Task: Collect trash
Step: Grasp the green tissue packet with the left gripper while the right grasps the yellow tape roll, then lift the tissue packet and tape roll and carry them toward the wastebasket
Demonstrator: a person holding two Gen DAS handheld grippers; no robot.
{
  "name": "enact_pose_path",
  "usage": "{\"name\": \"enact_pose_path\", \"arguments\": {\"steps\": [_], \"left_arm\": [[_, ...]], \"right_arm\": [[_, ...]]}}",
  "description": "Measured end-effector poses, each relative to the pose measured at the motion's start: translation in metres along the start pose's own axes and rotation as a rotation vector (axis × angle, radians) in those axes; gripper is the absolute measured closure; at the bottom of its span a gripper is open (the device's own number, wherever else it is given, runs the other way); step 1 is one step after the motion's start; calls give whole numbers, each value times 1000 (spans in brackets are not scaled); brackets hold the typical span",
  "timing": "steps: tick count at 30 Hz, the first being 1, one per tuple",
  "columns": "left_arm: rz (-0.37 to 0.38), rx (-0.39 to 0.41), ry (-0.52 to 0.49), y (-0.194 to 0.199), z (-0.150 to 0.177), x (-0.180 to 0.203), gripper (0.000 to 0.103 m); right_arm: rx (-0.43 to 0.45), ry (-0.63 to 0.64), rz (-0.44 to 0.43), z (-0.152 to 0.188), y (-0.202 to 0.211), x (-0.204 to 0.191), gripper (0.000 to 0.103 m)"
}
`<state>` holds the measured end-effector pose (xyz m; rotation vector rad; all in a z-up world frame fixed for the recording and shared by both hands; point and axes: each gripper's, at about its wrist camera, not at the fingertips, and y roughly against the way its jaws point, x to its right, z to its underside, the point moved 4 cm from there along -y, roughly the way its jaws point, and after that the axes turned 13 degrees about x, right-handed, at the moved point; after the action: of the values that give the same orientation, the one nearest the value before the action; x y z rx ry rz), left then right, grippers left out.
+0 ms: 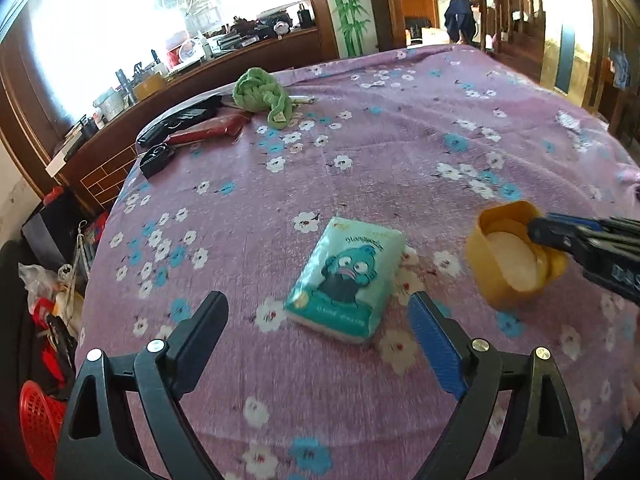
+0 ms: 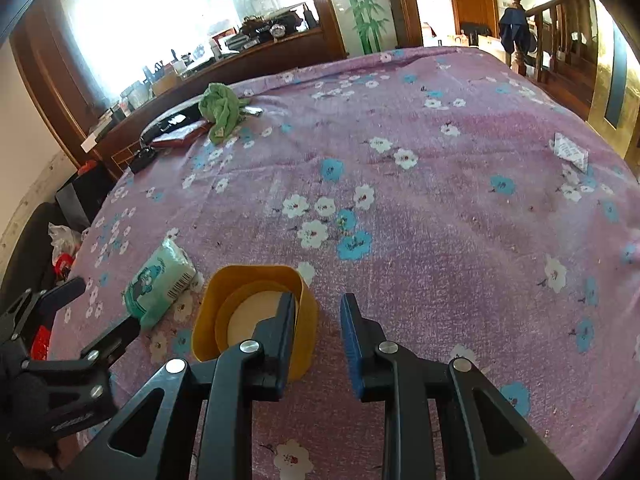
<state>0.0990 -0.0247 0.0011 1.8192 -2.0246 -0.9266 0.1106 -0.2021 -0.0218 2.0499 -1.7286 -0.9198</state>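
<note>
A teal tissue pack (image 1: 346, 276) with a cartoon print lies flat on the purple flowered cloth (image 1: 360, 152). My left gripper (image 1: 320, 300) is wide open, one finger on either side of the pack's near end and neither touching it. To the right stands a yellow cup (image 1: 508, 256) with something white inside. My right gripper (image 2: 318, 296) straddles the wall of the yellow cup (image 2: 256, 312): its left finger is inside the rim, and cloth shows between the wall and its blue outer pad (image 2: 352, 332). The tissue pack (image 2: 160, 284) and left gripper (image 2: 102, 304) also show in the right wrist view.
A crumpled green cloth (image 1: 262, 94), a red pouch (image 1: 208, 132) and black items (image 1: 156, 158) sit at the table's far left edge. A white sachet (image 2: 570, 154) lies far right. A red basket (image 1: 40, 416) and bags stand on the floor at the left.
</note>
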Motion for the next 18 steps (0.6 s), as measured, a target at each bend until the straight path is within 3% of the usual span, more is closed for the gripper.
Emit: {"name": "enact_pose_path", "arguments": {"steps": [6, 7, 8, 10, 18], "left_arm": [[3, -12, 26, -23, 2, 2, 14], [8, -10, 33, -24, 3, 2, 22], [28, -17, 47, -27, 4, 2, 38], [57, -11, 80, -26, 5, 2, 50], [62, 34, 140, -9, 5, -5, 73]], "right_arm": [[-21, 19, 14, 5, -6, -2, 82], [-21, 24, 15, 6, -6, -2, 89], [-18, 28, 11, 6, -6, -3, 94], [-14, 39, 10, 6, -4, -5, 95], [54, 54, -23, 0, 8, -12, 96]]}}
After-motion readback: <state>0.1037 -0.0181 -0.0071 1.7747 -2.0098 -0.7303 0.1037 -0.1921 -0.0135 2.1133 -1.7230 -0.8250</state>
